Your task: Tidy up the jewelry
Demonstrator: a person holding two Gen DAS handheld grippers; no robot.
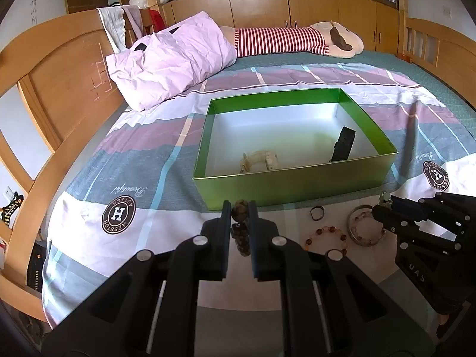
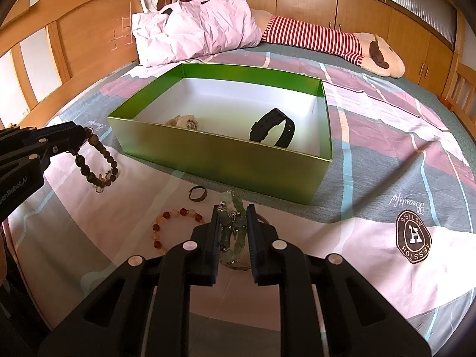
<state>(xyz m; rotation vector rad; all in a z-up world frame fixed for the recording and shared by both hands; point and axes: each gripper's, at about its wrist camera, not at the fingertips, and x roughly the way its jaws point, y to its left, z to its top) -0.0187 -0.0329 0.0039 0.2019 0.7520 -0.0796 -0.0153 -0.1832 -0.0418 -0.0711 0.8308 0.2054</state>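
Left claw point(image 1: 239, 208) of mine is clamped on a dark brown bead bracelet point(image 2: 96, 160), held just short of the green box's point(image 1: 291, 183) near wall, while my right claw point(image 2: 232, 217) grips a pale green bead bracelet point(image 2: 232, 232). Between them an amber bead bracelet point(image 2: 175, 226) and a small dark ring point(image 2: 197, 193) lie on the bedsheet point(image 2: 357, 238). Inside the box sit a black band point(image 2: 273, 128) and a pale bracelet point(image 2: 183, 122); the bed stretches open beyond to a pink pillow point(image 1: 172, 59) and a wooden headboard point(image 1: 59, 68).
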